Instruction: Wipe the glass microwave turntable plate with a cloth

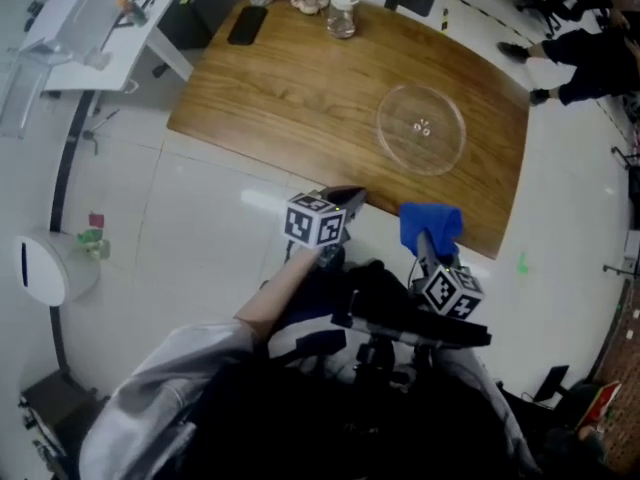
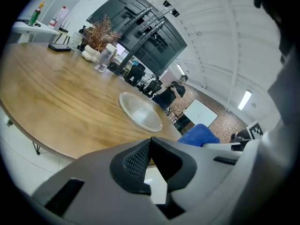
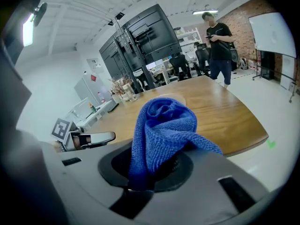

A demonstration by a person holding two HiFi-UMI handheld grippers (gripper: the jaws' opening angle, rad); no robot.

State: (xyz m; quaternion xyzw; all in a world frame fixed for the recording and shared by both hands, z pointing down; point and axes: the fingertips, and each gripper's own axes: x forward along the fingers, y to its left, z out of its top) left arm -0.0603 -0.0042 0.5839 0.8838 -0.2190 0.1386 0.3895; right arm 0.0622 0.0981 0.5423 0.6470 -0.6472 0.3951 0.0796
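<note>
my right claw (image 3: 157, 165) clamps the bunched blue cloth (image 3: 161, 125); left claw (image 2: 151, 144) closed, empty; clear round plate (image 1: 421, 128) upper right.

Glass jar (image 1: 342, 13) and black phone (image 1: 247, 25) on wooden table (image 1: 300, 98)

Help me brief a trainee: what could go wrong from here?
The glass plate lies loose on the wooden table. The left gripper, shut and empty, is not steadying it, so wiping may slide it. The cloth is bunched in the right gripper, so its jaws could scrape glass.
</note>
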